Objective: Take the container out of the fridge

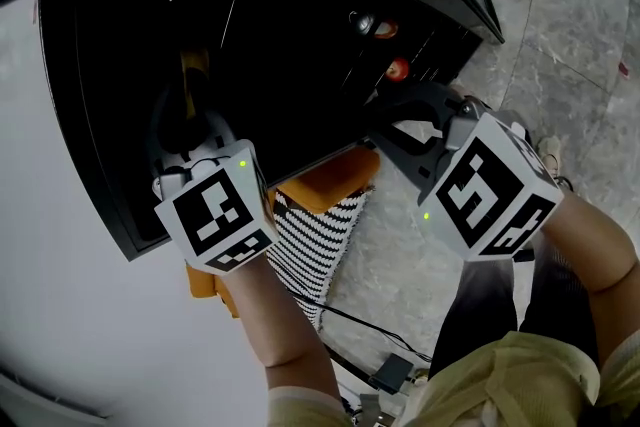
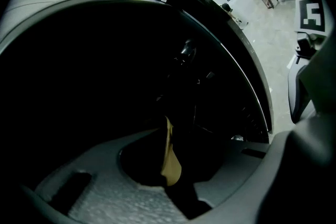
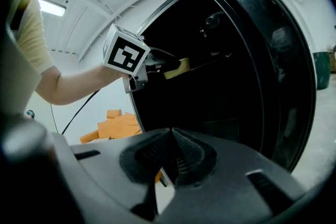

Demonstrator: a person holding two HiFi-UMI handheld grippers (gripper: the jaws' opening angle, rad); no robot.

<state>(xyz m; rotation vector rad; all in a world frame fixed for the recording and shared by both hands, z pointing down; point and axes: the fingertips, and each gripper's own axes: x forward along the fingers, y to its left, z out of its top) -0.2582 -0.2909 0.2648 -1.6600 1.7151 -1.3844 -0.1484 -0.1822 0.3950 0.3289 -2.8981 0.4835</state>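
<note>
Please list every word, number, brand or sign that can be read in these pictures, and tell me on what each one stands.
No readable text anywhere.
Left marker cube and right marker cube: only black-and-white square code patterns, not letters or numbers.
Fridge: no label or brand visible; its inside is too dark to tell.

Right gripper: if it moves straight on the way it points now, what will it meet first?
The right gripper would probably enter the open fridge and meet its dark inside first; nothing nearer shows, but depth there is unclear.
</note>
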